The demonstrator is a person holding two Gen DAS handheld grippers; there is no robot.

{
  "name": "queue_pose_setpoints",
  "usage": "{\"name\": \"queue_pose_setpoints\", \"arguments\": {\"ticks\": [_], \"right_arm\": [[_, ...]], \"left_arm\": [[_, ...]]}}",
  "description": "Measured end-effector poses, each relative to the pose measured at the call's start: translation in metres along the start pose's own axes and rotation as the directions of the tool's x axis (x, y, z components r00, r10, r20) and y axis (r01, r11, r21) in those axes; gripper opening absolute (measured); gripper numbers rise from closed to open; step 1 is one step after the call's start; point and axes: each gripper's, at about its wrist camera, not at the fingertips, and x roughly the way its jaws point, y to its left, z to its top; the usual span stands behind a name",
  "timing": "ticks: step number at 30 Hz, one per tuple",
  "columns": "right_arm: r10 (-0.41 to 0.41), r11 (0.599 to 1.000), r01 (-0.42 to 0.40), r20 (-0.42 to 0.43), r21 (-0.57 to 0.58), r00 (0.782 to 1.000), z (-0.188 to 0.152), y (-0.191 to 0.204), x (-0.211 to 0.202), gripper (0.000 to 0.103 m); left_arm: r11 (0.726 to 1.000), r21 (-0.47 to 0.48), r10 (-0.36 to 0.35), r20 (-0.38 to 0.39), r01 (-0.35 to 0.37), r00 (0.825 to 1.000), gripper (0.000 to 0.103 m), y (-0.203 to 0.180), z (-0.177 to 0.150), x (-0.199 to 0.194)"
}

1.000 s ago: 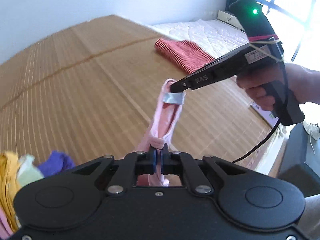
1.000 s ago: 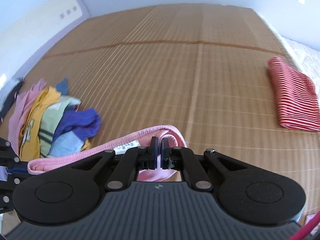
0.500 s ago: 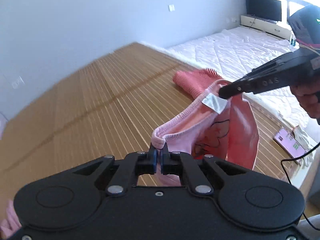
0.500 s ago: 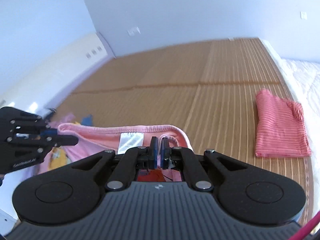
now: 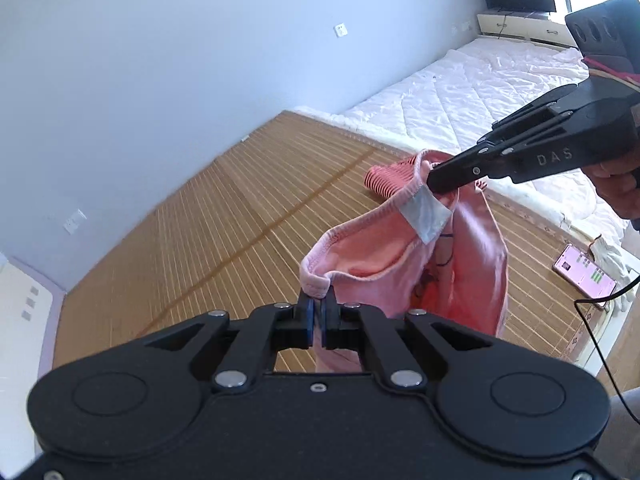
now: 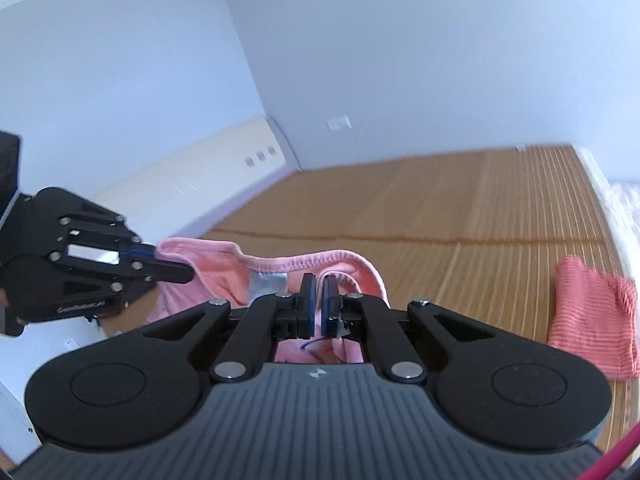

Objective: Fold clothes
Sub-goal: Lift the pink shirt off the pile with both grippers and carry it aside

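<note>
A pink garment [image 5: 372, 256] with a white neck label [image 5: 426, 216] hangs in the air between my two grippers, over the bamboo mat. My left gripper [image 5: 318, 306] is shut on one end of its ribbed neckline. My right gripper [image 6: 319, 284] is shut on the neckline near the label [image 6: 268, 282]; it also shows in the left wrist view [image 5: 434, 178]. The left gripper shows at the left of the right wrist view [image 6: 184, 270], pinching the pink fabric [image 6: 224, 264]. The lower part of the garment is hidden behind the gripper bodies.
A folded red striped garment [image 6: 588, 316] lies on the bamboo mat [image 5: 224, 224] at the right, also seen behind the pink garment [image 5: 390, 178]. A white mattress [image 5: 480, 92] borders the mat. A phone [image 5: 584, 276] and a cable lie near the mat's right edge.
Both grippers have risen with the pink garment and moved apart, stretching its neckline. The views have tilted up, so the clothes pile is out of sight.
</note>
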Motion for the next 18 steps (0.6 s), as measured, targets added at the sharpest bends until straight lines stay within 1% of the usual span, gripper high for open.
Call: {"name": "queue_pose_setpoints", "arguments": {"ticks": [3,6,9,12,13,15,17,18], "right_arm": [[0.001,1.000,-0.001,0.016,0.000,1.000,0.012,-0.001,-0.001,0.003],[-0.040,0.999,0.040,-0.009,0.017,0.999,0.012,-0.016,0.022,0.004],[-0.098,0.994,0.101,-0.073,0.040,0.992,0.000,-0.037,0.064,0.004],[-0.154,0.985,0.163,-0.127,0.063,0.980,-0.019,-0.062,0.114,0.004],[-0.177,0.980,0.188,-0.149,0.064,0.973,-0.027,-0.073,0.132,0.004],[-0.228,0.969,0.241,-0.186,0.053,0.956,-0.040,-0.094,0.166,0.004],[-0.282,0.954,0.297,-0.213,0.040,0.935,-0.048,-0.118,0.188,0.004],[-0.306,0.945,0.324,-0.219,0.051,0.927,-0.052,-0.131,0.194,0.004]], "left_arm": [[1.000,0.008,-0.002,-0.004,0.002,1.000,0.004,0.006,0.011,0.013],[1.000,0.015,-0.013,-0.026,0.013,1.000,0.004,0.008,0.009,0.050],[0.998,0.000,-0.064,-0.060,0.065,0.996,0.004,0.011,-0.001,0.111],[0.994,-0.012,-0.112,-0.090,0.112,0.990,0.005,0.012,-0.018,0.181],[0.992,-0.016,-0.126,-0.097,0.125,0.987,0.005,0.012,-0.024,0.206],[0.991,-0.016,-0.131,-0.105,0.130,0.986,0.005,0.013,-0.036,0.255],[0.991,-0.022,-0.135,-0.113,0.134,0.984,0.004,0.015,-0.047,0.300],[0.990,-0.035,-0.141,-0.118,0.138,0.983,0.004,0.017,-0.051,0.319]]}}
